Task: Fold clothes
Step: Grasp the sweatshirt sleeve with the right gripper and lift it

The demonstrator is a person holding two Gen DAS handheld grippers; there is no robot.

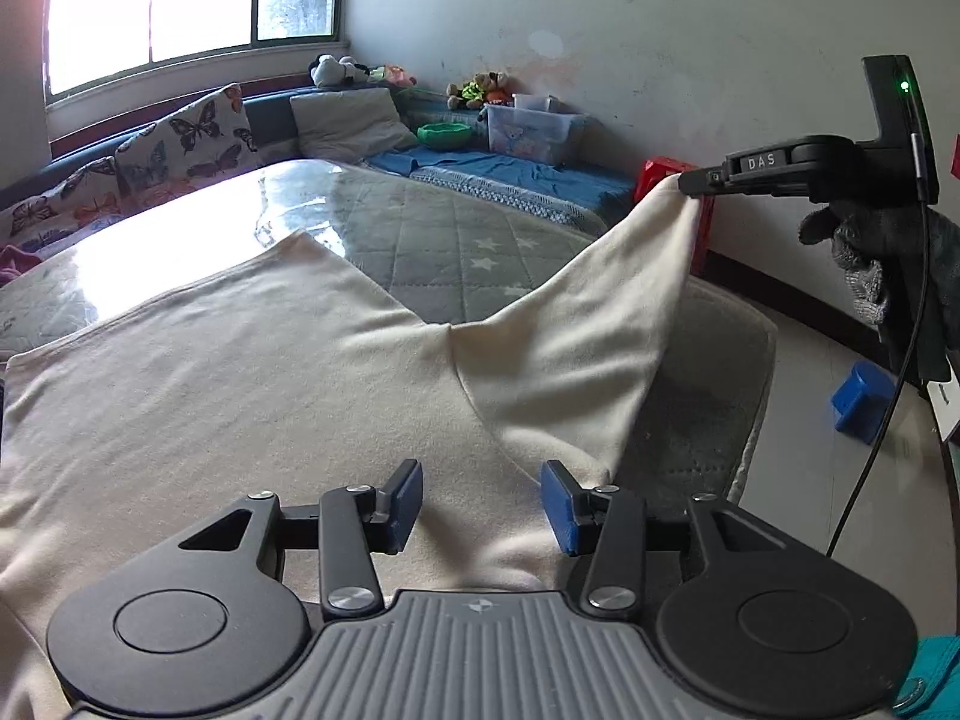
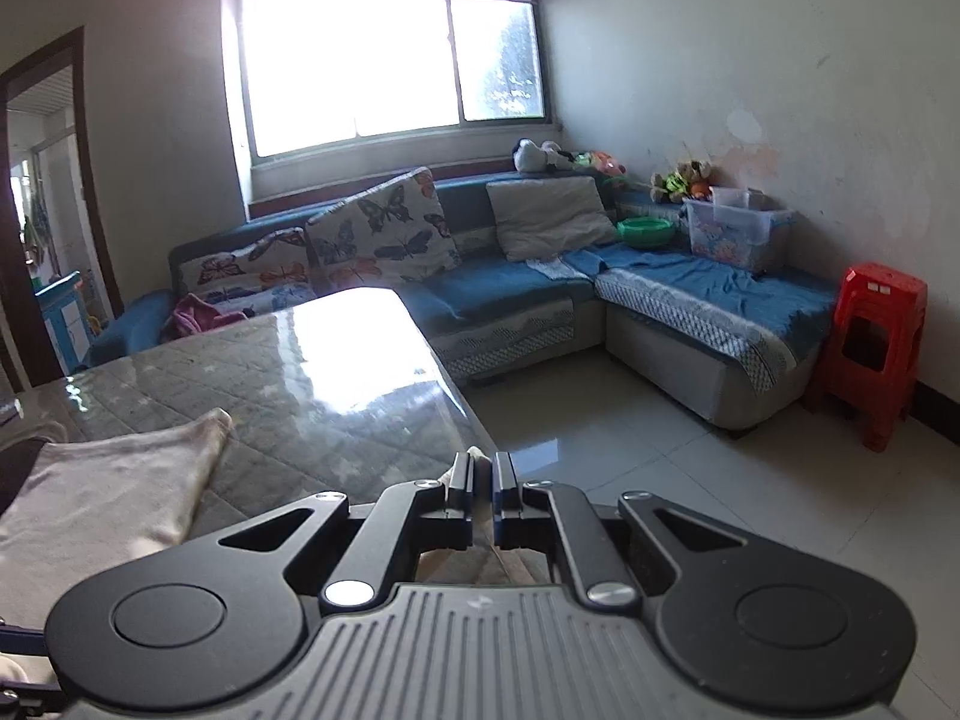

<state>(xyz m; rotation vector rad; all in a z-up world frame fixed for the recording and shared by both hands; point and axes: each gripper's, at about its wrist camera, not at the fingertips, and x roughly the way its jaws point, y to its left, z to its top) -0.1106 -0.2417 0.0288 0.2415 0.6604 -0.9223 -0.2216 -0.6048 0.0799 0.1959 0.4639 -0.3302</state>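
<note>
The cream garment [image 1: 252, 372] lies spread over the near part of the surface [image 1: 420, 228], flat across its left and middle, while its right corner is drawn up into a taut peak, because your right hand-held gripper [image 1: 690, 183] has its jaws pressed together on that corner and holds it high off to the right. That lift gives you a free flap to carry over the flat part, which looks like the start of a fold. In the right wrist view the same right hand-held gripper [image 2: 483, 468] shows its jaws together with a sliver of pale cloth pinched at the tips. Your left hand-held gripper [image 1: 482, 501] hovers low over the near hem, its blue pads [image 1: 403, 501] apart and clamped on nothing; the cloth lies under the gap, not gripped. It seems placed to pin or catch the near edge. Your gloved hand [image 1: 864, 252] carries the right tool, and its cable [image 1: 894, 396] hangs down at the right, where it could brush the raised flap. The far half of the quilted, glossy surface lies bare. Beyond it stand the blue sofa [image 2: 522, 288] with its butterfly cushion [image 2: 384, 228], a clear storage bin [image 2: 738, 234] and a red stool [image 2: 870, 348], all well apart from the garment. A blue block [image 1: 861, 399] sits on the floor at the right.
</note>
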